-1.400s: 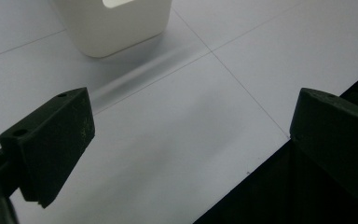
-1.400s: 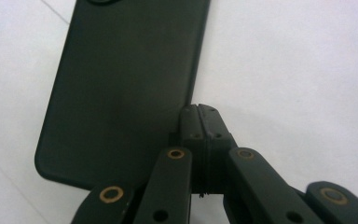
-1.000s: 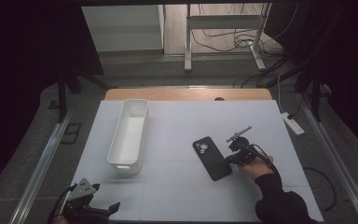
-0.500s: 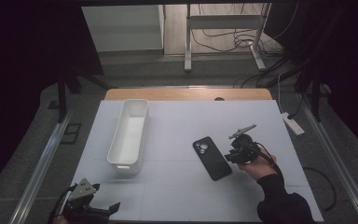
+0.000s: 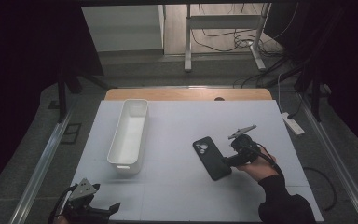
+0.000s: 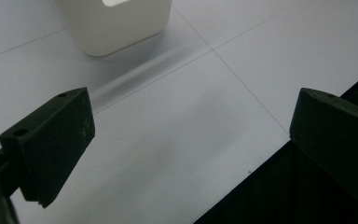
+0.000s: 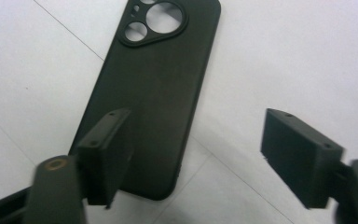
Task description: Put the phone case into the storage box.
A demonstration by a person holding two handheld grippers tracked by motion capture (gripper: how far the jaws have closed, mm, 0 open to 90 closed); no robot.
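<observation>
Right gripper view: right gripper (image 7: 198,156) with jaws apart, just been opening, nothing clamped between them; one jaw sits over the near end of the black phone case (image 7: 156,88), the other over bare white mat. Camera cut-outs show at the case's far end, a detail too small in the high view. High view: the case (image 5: 211,157) lies flat, right of centre on the mat, the right gripper (image 5: 228,162) at its near corner. White bin (image 5: 129,134) well apart to the left. Left gripper view: left gripper (image 6: 191,144) jaws wide apart, empty, at the mat's near edge, the bin's (image 6: 116,23) end just ahead.
</observation>
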